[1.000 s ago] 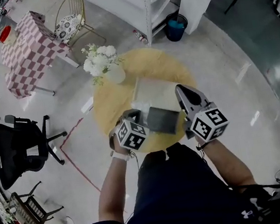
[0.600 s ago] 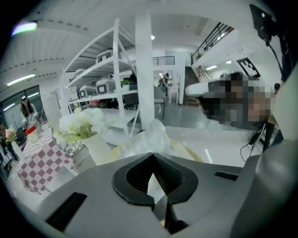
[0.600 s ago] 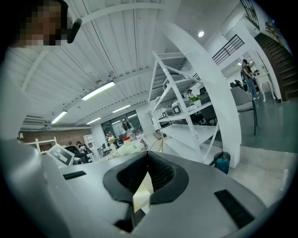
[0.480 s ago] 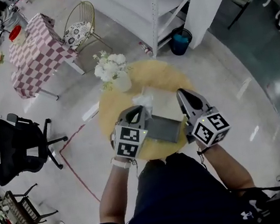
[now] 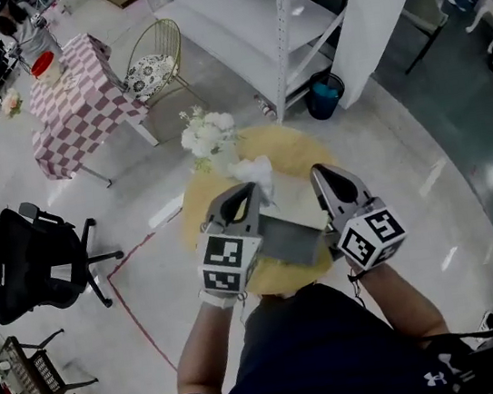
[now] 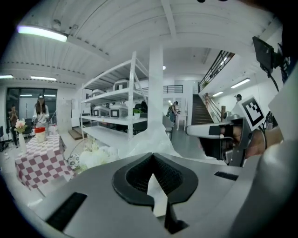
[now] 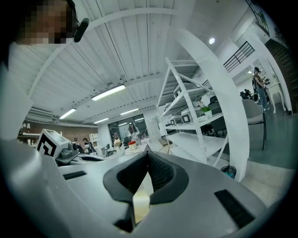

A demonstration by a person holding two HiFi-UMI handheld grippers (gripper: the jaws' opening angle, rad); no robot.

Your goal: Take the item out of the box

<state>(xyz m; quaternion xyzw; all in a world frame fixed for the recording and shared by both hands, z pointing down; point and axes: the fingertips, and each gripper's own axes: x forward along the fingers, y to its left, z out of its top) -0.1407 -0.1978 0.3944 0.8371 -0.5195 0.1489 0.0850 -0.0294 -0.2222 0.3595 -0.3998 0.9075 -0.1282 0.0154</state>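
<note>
In the head view both grippers are held up over a round yellow table (image 5: pixel 299 151), with a grey box (image 5: pixel 289 238) between them. My left gripper (image 5: pixel 250 191) is shut on a crumpled white plastic wrapping (image 5: pixel 256 172) that bunches up at its tip. In the left gripper view the jaws of the left gripper (image 6: pixel 152 155) pinch a white sheet, and the wrapping (image 6: pixel 149 139) billows ahead of them. My right gripper (image 5: pixel 319 173) is at the box's right side. In its own view the right gripper (image 7: pixel 148 153) is shut on a thin pale edge (image 7: pixel 142 195), apparently of the box.
A vase of white flowers (image 5: pixel 208 137) stands at the table's far left edge. Beyond are white shelving (image 5: pixel 274 13), a blue bin (image 5: pixel 323 95), a gold wire chair (image 5: pixel 158 62) and a checkered table (image 5: pixel 76 98). A black office chair (image 5: pixel 27 265) is at the left.
Both grippers and the box have risen toward the camera. White wrapping has come up at the left gripper's tip, and the pale box top seen earlier is hidden.
</note>
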